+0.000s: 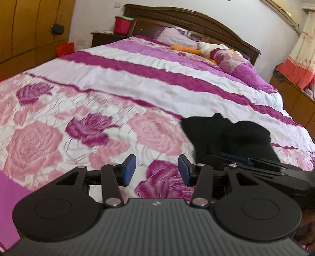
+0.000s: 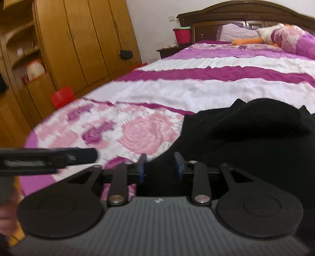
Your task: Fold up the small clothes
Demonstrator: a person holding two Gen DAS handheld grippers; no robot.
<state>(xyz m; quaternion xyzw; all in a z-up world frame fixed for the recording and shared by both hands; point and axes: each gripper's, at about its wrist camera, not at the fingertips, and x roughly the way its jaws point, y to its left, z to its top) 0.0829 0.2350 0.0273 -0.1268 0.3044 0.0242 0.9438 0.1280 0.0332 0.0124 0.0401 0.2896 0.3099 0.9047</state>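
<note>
We saw our left gripper (image 1: 157,169) spread wide over the quilt (image 1: 110,82), holding nothing. Our right gripper (image 2: 160,167) stood parted too, the near edge of the black garment (image 2: 246,137), bunched on the quilt, lying between its pads (image 2: 142,165).

Bedspread (image 1: 82,110) lay bare across left and centre of the left wrist frame, open passage for tongs. Black garment (image 1: 226,134) bunched at lower right blocked that side, with right tongs (image 1: 236,157) just beside it. Pillows (image 1: 228,57) and plush toy (image 1: 206,47) crowded upper right by the headboard (image 1: 177,17).
</note>
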